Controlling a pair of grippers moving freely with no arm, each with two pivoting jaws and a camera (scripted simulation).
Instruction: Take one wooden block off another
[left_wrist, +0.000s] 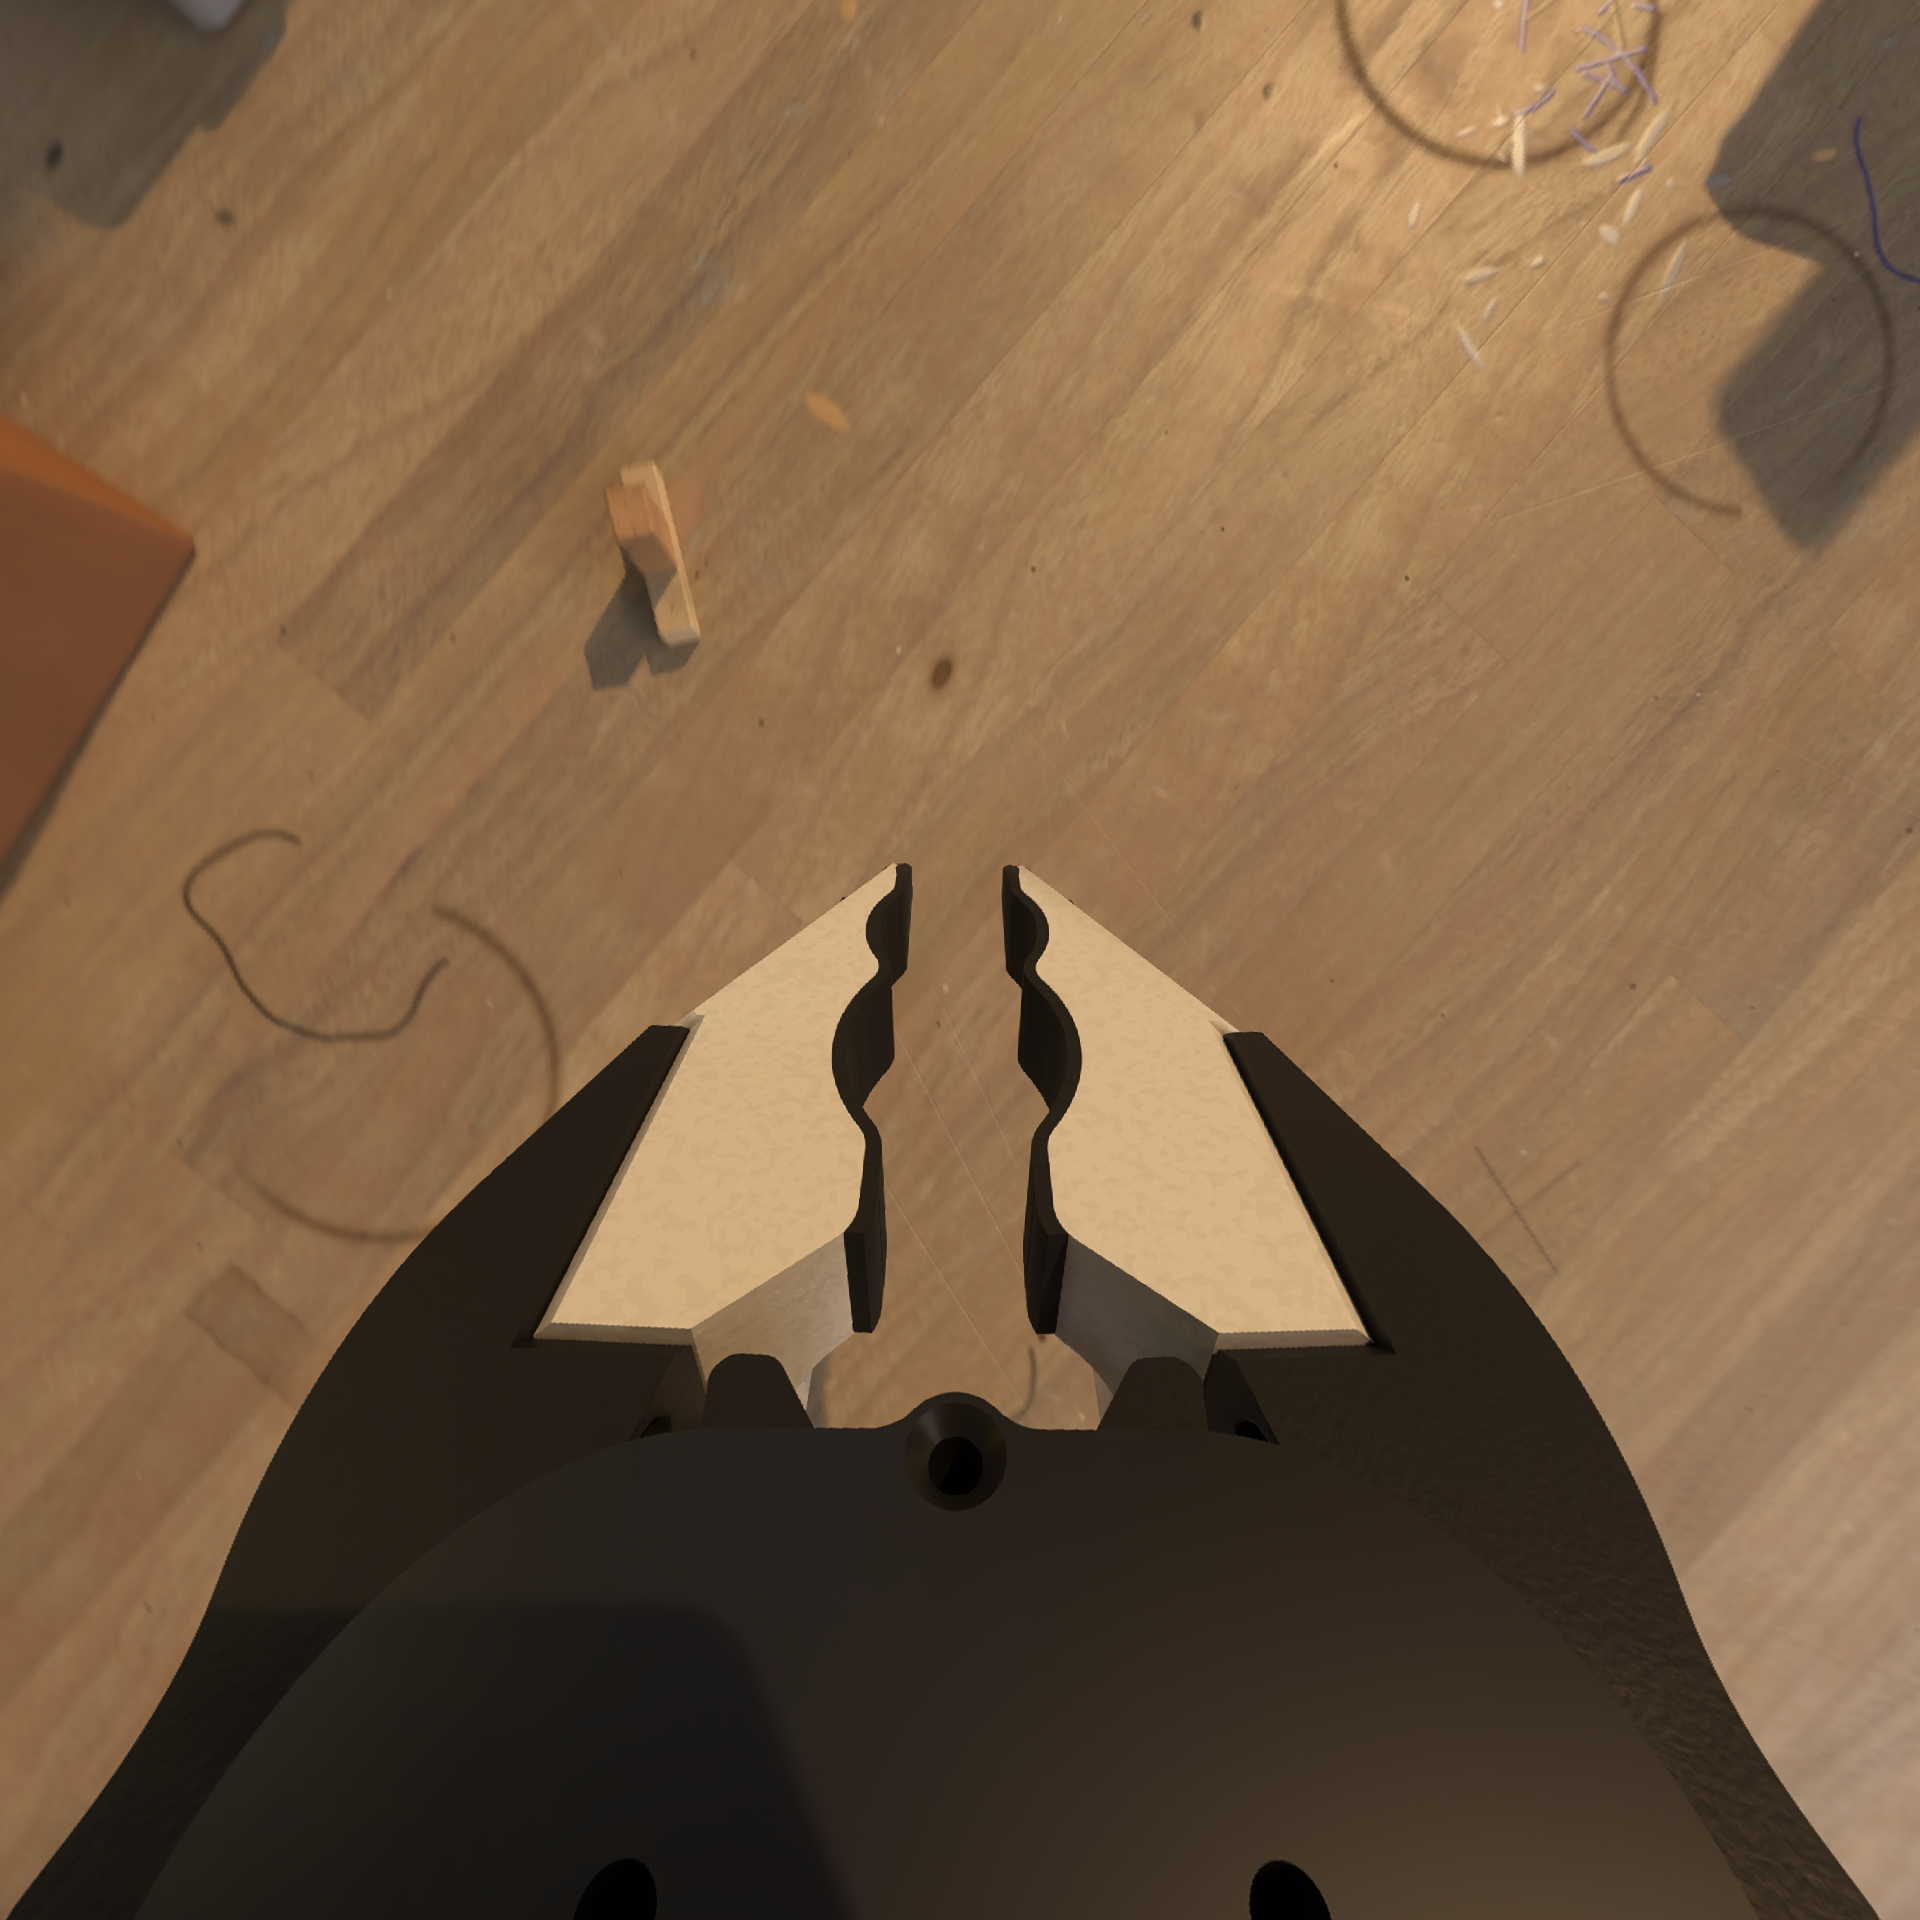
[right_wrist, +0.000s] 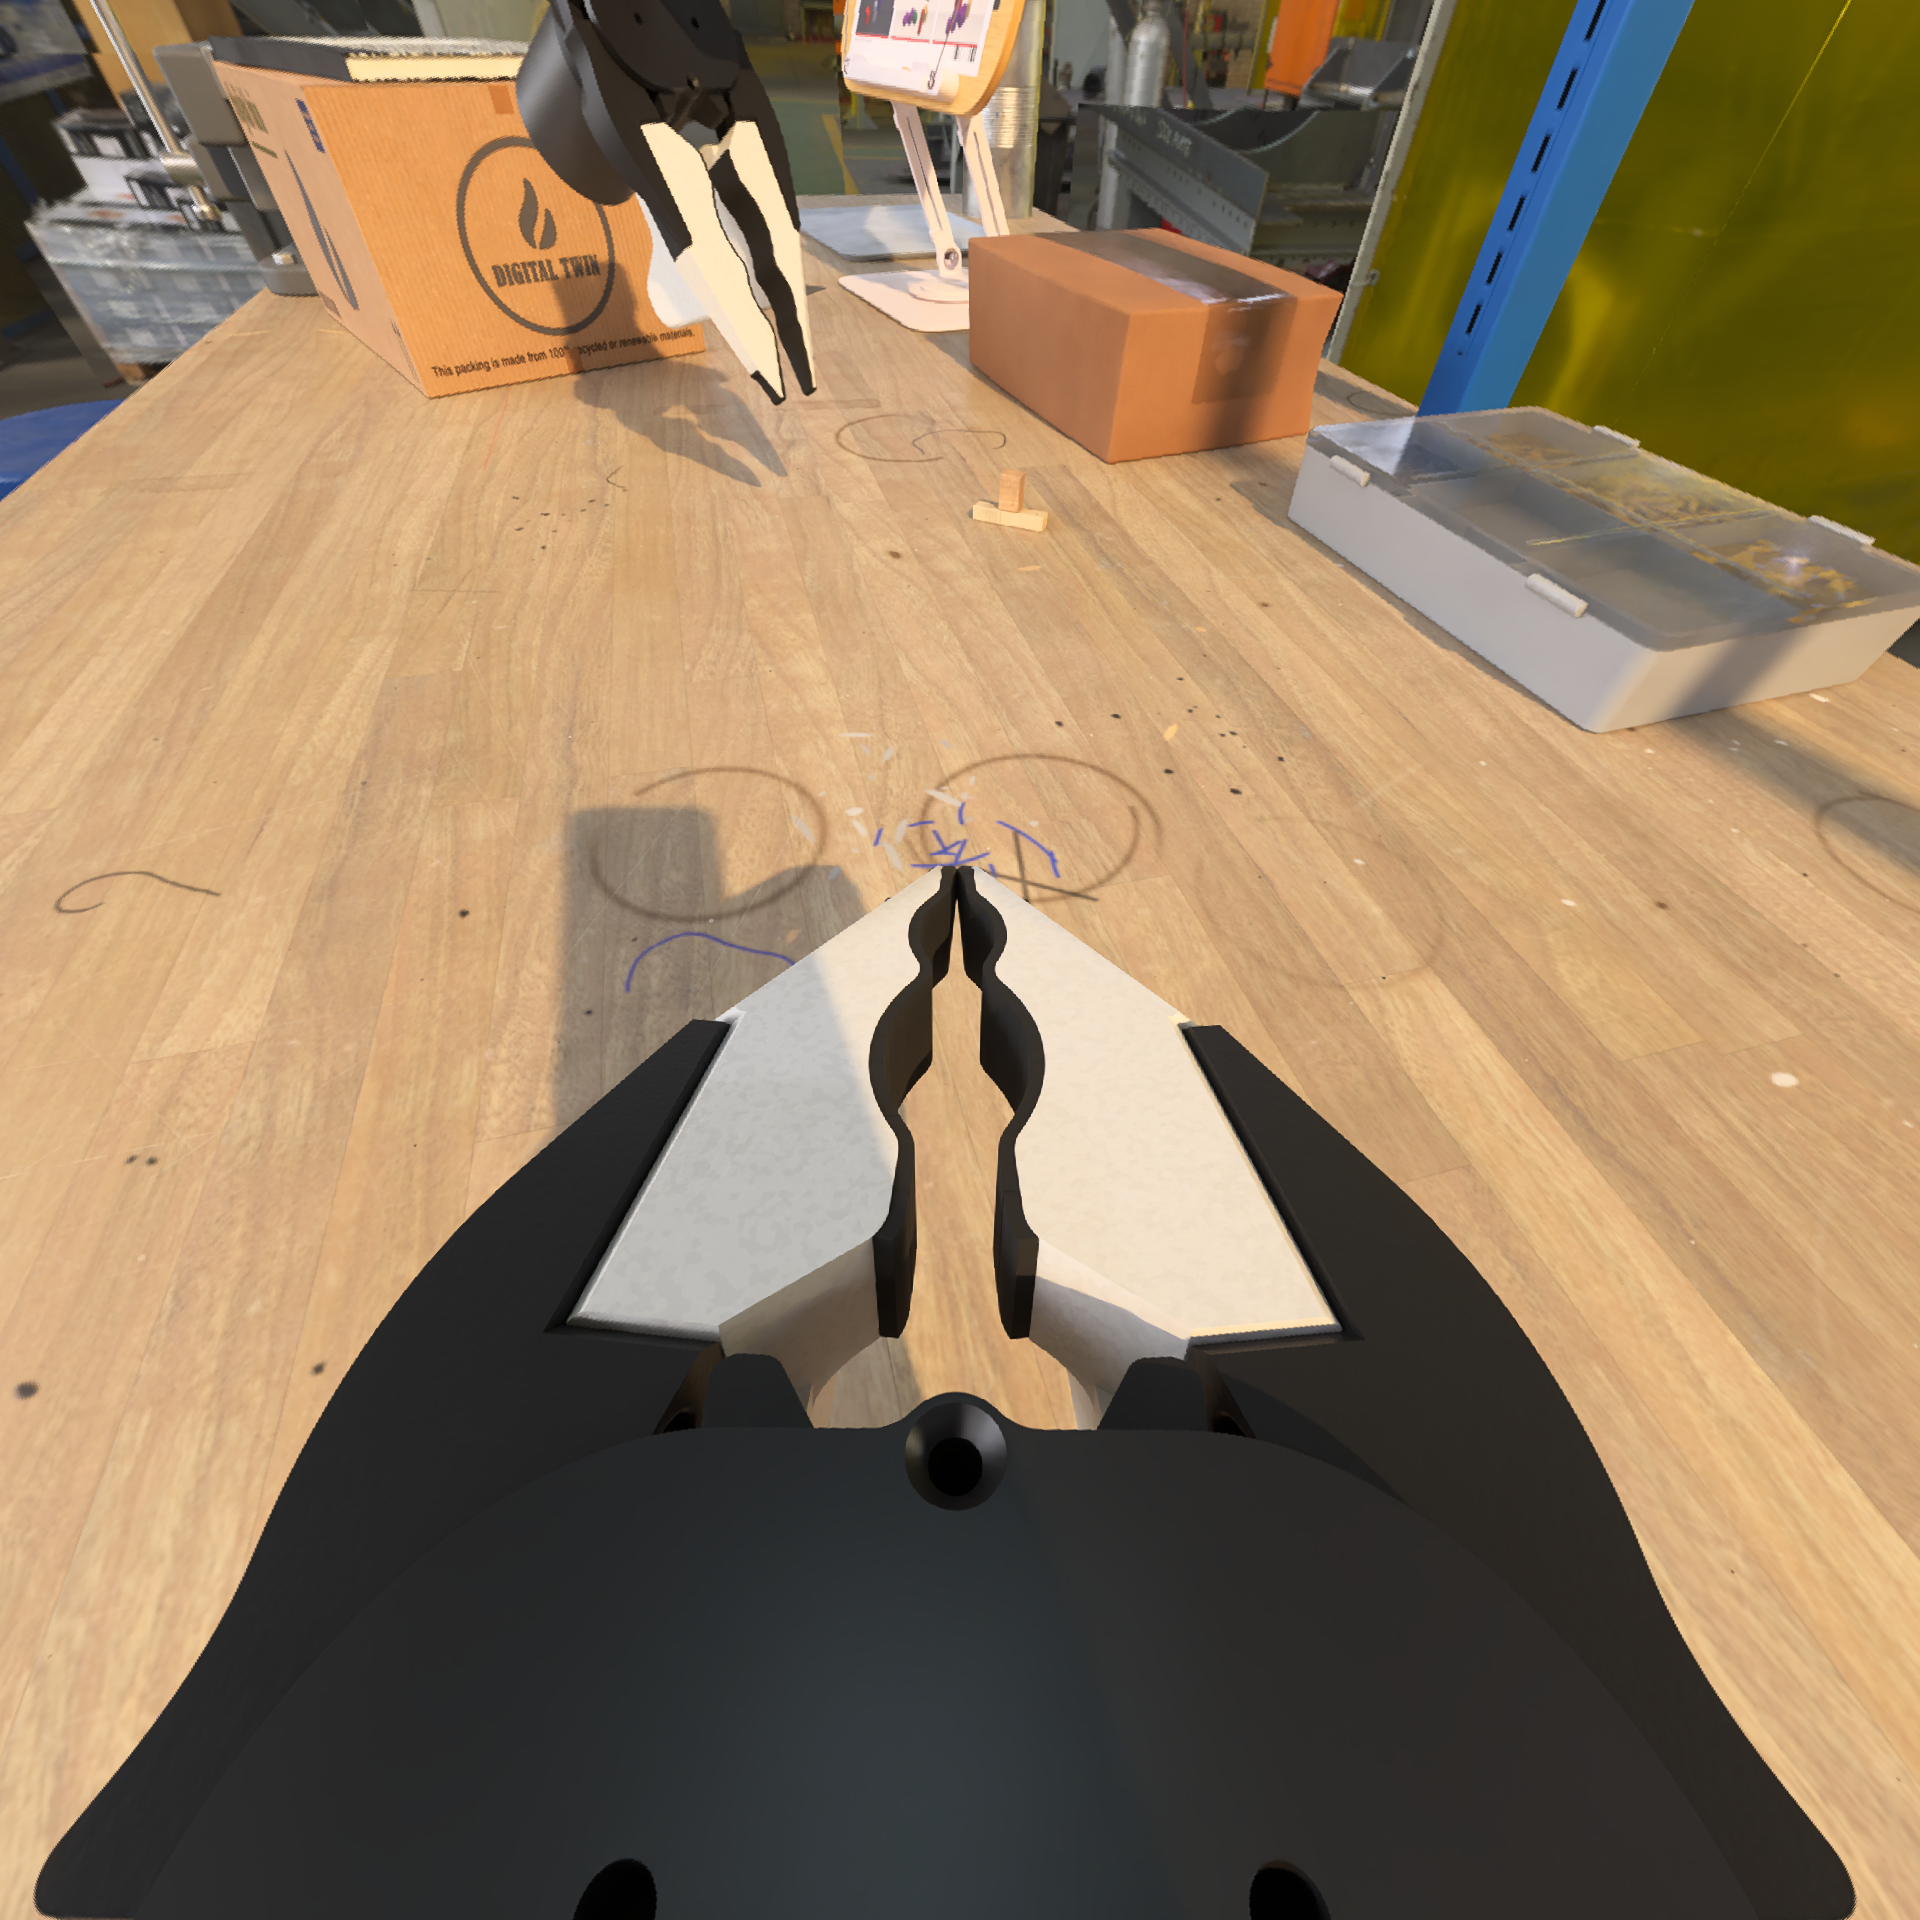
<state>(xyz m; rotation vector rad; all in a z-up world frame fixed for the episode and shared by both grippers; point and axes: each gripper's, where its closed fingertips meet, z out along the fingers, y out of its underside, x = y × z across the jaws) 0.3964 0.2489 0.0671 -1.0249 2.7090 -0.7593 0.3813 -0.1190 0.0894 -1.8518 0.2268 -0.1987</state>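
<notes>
Two light wooden blocks are stacked on the workbench: a small block stands on a flat longer block. The left wrist view shows them ahead and to the left, the small block on the longer one. My left gripper hovers above the table with its fingers a little apart and empty, well short of the blocks. It also shows in the right wrist view, up and to the left of the blocks. My right gripper is shut and empty, low over the table, far in front of the blocks.
A printed cardboard box stands at the back left. A taped brown box sits just behind the blocks; its corner shows in the left wrist view. A grey lidded organiser lies at the right. A tablet stand is at the back.
</notes>
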